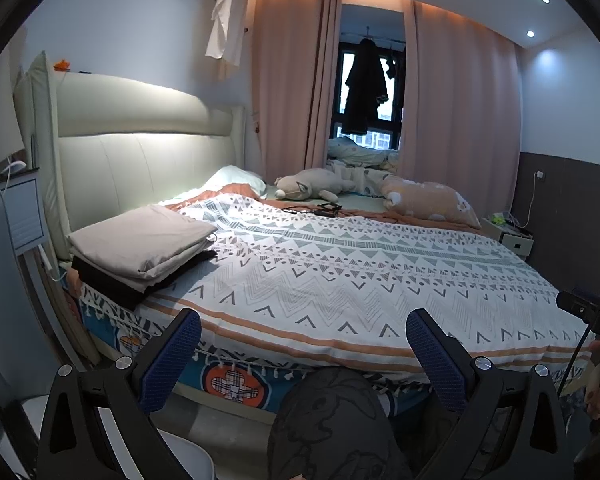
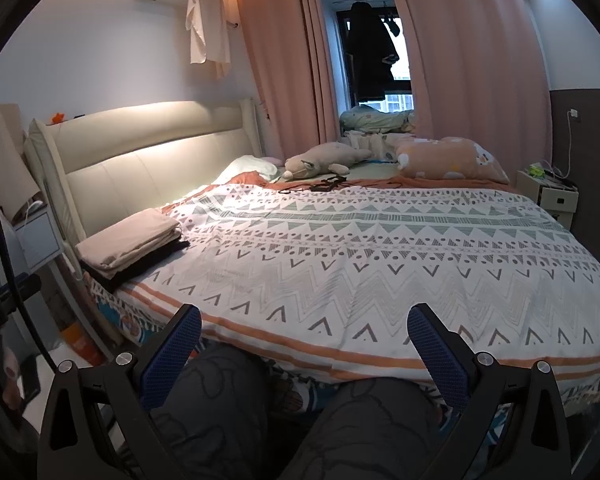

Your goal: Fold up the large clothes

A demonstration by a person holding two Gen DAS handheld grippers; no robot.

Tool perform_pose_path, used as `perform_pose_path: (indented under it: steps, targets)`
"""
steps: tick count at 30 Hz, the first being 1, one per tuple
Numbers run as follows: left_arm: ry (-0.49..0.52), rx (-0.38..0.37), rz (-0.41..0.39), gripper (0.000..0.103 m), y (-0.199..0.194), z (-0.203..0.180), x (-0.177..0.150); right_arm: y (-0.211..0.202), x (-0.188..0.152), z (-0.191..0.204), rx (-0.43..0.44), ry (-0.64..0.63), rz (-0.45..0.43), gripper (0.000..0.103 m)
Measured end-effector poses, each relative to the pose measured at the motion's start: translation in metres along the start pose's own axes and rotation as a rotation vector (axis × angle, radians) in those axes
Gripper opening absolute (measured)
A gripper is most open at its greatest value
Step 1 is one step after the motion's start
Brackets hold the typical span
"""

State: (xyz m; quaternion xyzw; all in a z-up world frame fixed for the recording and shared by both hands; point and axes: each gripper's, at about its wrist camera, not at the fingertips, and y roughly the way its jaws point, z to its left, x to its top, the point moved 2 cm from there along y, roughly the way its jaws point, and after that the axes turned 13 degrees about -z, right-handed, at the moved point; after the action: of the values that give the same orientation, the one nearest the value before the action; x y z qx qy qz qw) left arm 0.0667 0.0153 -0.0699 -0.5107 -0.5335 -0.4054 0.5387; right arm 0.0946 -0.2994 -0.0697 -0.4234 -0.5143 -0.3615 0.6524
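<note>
Both the left gripper [image 1: 303, 354] and right gripper [image 2: 304, 350] hover spread wide, empty, near the bed's edge; the folded stack [image 1: 140, 250] sits far left, leaving the bedspread [image 1: 360, 280] free for folding.

Both wrist cameras sit low at the bed's [image 1: 340, 280] near edge, above the person's knees [image 2: 220, 408], looking across it toward the curtains [image 1: 292, 80] and window. The left view stands nearer the headboard [image 1: 140, 152]; the right is further right. They share the bedspread, folded stack [image 2: 128, 248] and pillows.
</note>
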Motion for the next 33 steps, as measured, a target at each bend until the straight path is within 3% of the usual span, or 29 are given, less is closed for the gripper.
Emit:
perform_pose_path:
  steps: [33]
  targets:
    - [0.002,0.006,-0.012,0.102,-0.0037,0.0017,0.0019,-0.0004,-0.0069,-0.0064,-0.013,0.015,0.014,0.103]
